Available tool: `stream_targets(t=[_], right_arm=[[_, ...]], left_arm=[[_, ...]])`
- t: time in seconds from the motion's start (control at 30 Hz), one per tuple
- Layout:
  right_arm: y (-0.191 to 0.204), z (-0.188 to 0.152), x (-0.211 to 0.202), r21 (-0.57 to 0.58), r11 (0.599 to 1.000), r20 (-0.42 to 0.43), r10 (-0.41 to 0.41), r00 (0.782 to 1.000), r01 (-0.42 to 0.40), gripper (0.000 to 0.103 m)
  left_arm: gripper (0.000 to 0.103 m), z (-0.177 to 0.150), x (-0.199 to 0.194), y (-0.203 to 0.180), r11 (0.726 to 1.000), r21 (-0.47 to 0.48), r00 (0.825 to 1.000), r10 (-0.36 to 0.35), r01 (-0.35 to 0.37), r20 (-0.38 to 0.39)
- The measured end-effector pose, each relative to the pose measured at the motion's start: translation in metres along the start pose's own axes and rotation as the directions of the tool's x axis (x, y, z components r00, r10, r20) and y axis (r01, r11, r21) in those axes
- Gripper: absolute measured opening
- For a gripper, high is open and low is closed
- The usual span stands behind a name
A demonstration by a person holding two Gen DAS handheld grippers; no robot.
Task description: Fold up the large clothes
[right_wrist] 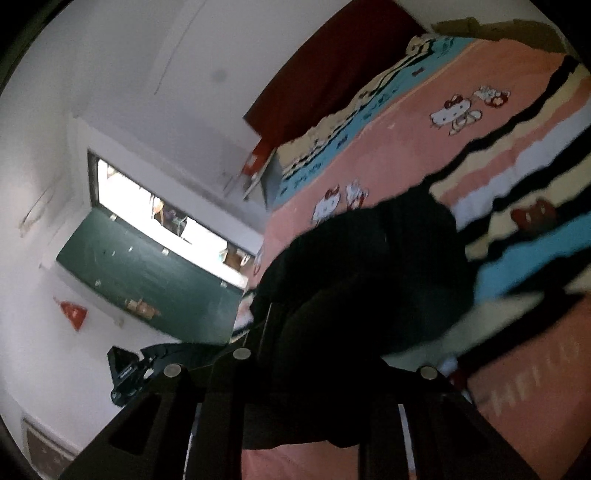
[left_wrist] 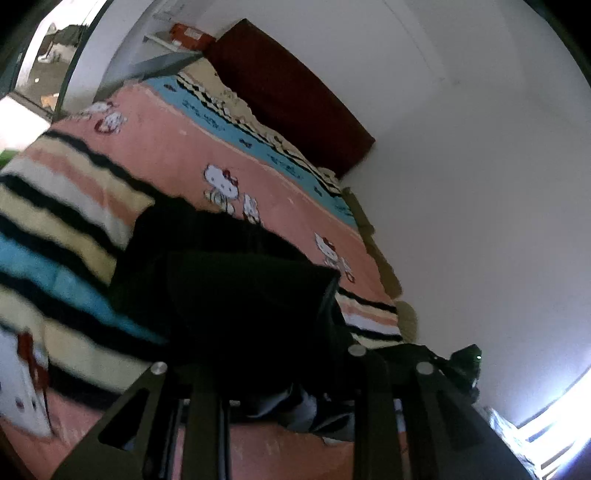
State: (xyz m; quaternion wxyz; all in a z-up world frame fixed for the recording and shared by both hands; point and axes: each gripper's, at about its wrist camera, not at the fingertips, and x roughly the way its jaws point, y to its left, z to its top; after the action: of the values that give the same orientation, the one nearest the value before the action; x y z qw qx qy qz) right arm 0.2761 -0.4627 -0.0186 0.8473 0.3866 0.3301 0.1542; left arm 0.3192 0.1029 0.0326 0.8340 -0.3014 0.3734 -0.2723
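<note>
A large black garment (left_wrist: pixel 229 280) lies on the pink, striped bedspread (left_wrist: pixel 162 133) and rises in a lifted fold toward both cameras. My left gripper (left_wrist: pixel 273 373) seems shut on the garment's near edge; the dark cloth covers the fingertips. In the right wrist view the same black garment (right_wrist: pixel 369 266) hangs in front of my right gripper (right_wrist: pixel 317 369), which also seems shut on its edge. Both views are tilted and motion-blurred. The other gripper shows at the right of the left wrist view (left_wrist: pixel 465 365) and at the left of the right wrist view (right_wrist: pixel 125 373).
A dark red headboard (left_wrist: pixel 291 92) stands against the white wall (left_wrist: pixel 480 184). A small shelf with an orange box (left_wrist: pixel 188 35) is by the bed's head. A green door (right_wrist: pixel 147 273) stands open at a bright doorway (right_wrist: pixel 166 218).
</note>
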Motion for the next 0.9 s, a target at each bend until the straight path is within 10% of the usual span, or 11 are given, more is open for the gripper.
stream_targets(t=[0.53,0.9], right_arm=[[-0.051,0.114,0.177,0.068,0.973,-0.002,-0.223,0.975,0.222,0.022],[-0.085,0.125,0.238,0.09,0.966,-0.017,-0.244,0.97,0.244,0.03]], left_arm=[[0.028,0.119,0.209,0.082,0.975,-0.039,0.969,0.213,-0.219,-0.127],[0.039,0.115,0.271,0.141,0.968,-0.174,0.974,0.154,-0.182,-0.165]])
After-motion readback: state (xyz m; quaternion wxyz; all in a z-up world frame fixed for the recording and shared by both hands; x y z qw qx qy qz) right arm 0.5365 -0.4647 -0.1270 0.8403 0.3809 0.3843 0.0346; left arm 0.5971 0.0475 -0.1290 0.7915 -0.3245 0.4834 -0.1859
